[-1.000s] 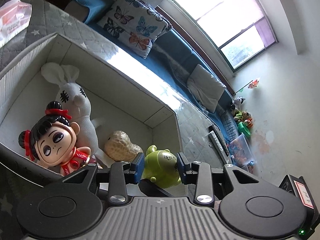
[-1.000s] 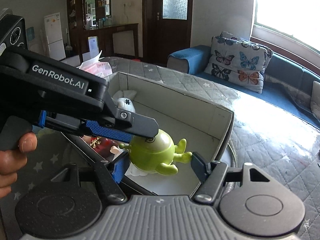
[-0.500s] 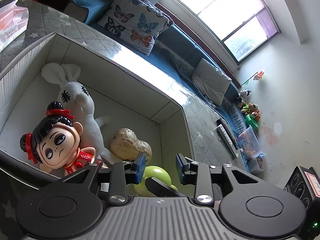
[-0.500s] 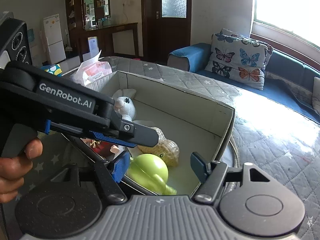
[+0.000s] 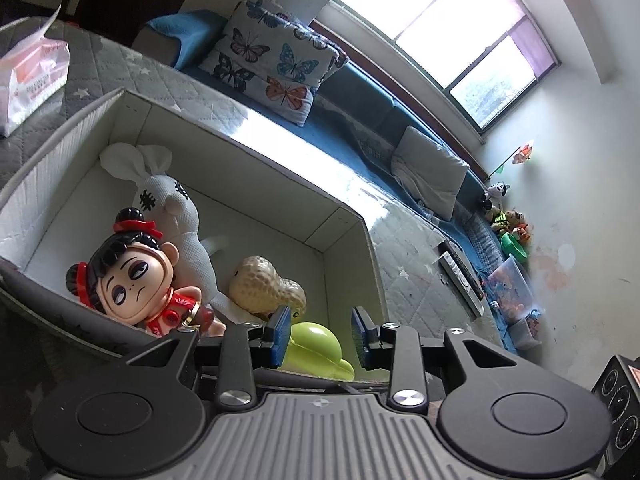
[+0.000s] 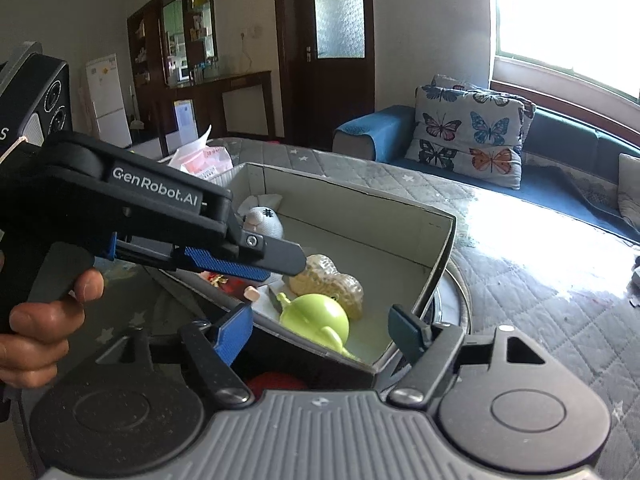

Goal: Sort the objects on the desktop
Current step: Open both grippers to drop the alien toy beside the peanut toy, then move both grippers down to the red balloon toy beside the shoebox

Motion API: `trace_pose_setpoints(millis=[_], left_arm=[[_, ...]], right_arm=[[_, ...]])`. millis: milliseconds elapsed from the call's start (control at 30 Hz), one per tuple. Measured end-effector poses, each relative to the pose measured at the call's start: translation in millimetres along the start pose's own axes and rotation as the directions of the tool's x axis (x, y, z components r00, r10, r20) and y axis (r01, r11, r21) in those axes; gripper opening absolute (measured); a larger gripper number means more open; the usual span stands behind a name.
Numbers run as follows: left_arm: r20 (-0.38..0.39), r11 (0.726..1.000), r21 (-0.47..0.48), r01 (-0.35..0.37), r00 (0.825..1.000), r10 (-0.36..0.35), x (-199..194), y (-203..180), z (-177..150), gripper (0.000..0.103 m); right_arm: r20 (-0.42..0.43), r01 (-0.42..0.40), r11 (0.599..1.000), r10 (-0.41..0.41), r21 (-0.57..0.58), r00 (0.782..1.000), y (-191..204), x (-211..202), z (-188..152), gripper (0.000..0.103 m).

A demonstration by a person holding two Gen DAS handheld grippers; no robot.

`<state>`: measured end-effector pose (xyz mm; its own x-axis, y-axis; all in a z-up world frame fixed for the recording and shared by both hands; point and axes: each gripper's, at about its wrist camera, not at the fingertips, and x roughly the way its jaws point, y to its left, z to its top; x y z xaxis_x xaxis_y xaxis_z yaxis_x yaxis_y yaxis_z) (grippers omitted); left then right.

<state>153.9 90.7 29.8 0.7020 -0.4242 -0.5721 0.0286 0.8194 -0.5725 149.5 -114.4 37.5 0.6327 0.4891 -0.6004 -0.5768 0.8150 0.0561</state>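
A grey open box (image 5: 344, 216) (image 6: 436, 240) holds a red-and-black doll figure (image 5: 132, 276), a white knitted rabbit (image 5: 172, 208) (image 6: 264, 218), a peanut-shaped toy (image 5: 264, 284) (image 6: 332, 280) and a green round toy (image 5: 316, 346) (image 6: 316, 318). The green toy lies on the box floor by the near corner. My left gripper (image 5: 322, 334) is open, above the green toy and apart from it. It also shows in the right wrist view (image 6: 248, 258). My right gripper (image 6: 322, 330) is open and empty at the box's near wall.
The box stands on a grey quilted surface with stars (image 6: 540, 280). A tissue pack (image 5: 32, 76) (image 6: 204, 160) lies beyond the box's far end. A blue sofa with butterfly cushions (image 6: 472, 136) runs along the window wall. A remote control (image 5: 460, 280) lies on the quilt.
The green toy has left my left gripper's fingers and dropped to the box floor beside the peanut. My left gripper has opened and drawn back a little.
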Motion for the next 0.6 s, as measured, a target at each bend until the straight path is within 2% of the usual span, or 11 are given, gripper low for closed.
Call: trace_pose_setpoints(millis=[167, 433, 600], left_arm=[[0.023, 0.999, 0.035, -0.018, 1.000, 0.018, -12, -8, -9, 0.035], [0.053, 0.995, 0.094, -0.040, 0.998, 0.035, -32, -21, -31, 0.035], [0.029, 0.995, 0.095, -0.040, 0.999, 0.037, -32, -21, -45, 0.035]], right_arm=[[0.024, 0.007, 1.000, -0.007, 0.012, 1.000, 2, -17, -11, 0.083], [0.021, 0.008, 0.999, -0.009, 0.050, 1.000, 0, -32, -32, 0.084], [0.003, 0.001, 0.997, -0.001, 0.071, 1.000, 2, -34, -45, 0.084]])
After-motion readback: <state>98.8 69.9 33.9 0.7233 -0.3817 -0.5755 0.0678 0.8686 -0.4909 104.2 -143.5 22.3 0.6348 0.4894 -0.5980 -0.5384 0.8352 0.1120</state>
